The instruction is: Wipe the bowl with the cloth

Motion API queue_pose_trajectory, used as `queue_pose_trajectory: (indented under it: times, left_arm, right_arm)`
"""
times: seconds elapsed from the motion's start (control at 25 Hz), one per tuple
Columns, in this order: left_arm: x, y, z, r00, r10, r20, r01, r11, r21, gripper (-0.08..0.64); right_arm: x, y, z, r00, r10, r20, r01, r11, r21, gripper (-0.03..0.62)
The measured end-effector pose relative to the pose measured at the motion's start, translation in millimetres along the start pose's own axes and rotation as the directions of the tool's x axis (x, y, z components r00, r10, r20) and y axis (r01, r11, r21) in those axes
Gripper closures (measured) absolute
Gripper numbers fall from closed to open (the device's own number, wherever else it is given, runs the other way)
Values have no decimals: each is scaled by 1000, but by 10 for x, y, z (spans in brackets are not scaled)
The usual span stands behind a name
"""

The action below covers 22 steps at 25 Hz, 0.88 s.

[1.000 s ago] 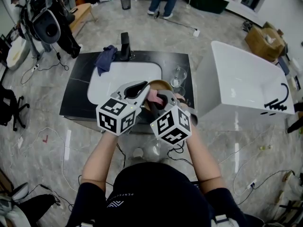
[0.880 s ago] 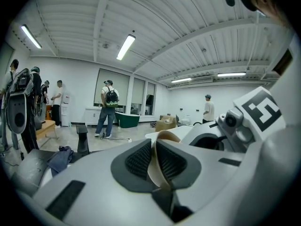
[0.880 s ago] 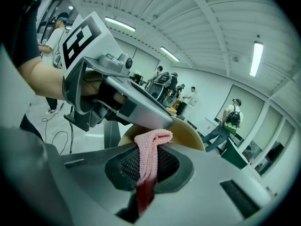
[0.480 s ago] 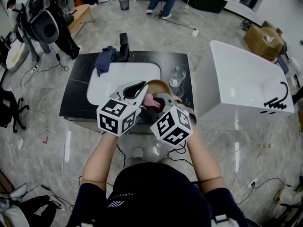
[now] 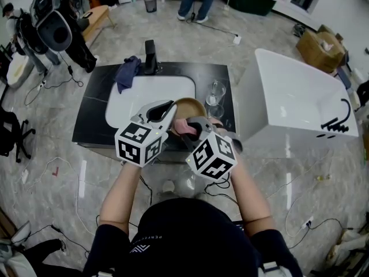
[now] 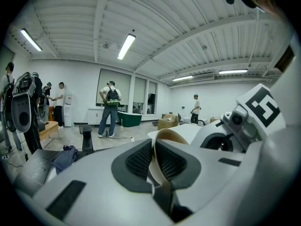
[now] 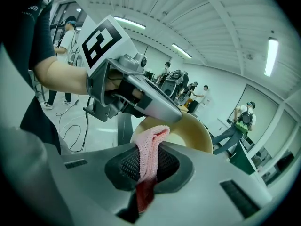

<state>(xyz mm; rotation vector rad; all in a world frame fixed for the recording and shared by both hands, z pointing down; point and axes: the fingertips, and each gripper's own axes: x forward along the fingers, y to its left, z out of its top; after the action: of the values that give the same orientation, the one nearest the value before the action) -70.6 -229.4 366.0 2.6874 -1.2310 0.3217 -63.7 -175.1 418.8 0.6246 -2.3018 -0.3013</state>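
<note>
Left tongs (image 6: 153, 160) pinched the rim of the tan bowl (image 5: 191, 105), holding it up over the front edge of the surface (image 5: 95, 108), open side facing the right tongs (image 7: 146, 171). Those clamped the pink cloth (image 7: 149, 147), its free end at the bowl's inside, probably mid-wipe.

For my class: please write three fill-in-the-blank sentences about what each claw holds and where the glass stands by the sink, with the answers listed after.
1. The left claw is shut on the rim of a tan ____.
2. The right claw is shut on a pink ____.
3. In the head view, the glass stands to the ____ of the white sink.
Missing words: bowl; cloth; right.
</note>
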Motion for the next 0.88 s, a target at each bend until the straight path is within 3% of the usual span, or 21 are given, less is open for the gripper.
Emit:
queue_pose_trajectory:
  times: [0.28,0.64,0.88]
  left_arm:
    - [-59,2,-67,1000,-5,-16,5,1000,2,532]
    - [-20,-111,-129,998,-25,-51,28,998,53,534]
    - [-10,-121,-184,997,-34,-63,37,998,46,535]
  right_arm:
    - [-34,-9,-112,999,-9,-37,9,1000,-15,549]
    - [-84,-205,-274,985,-106,-133,98,993,-63,549]
    - [-113,-305,-265,979,-158,-127,151,987,-57,549]
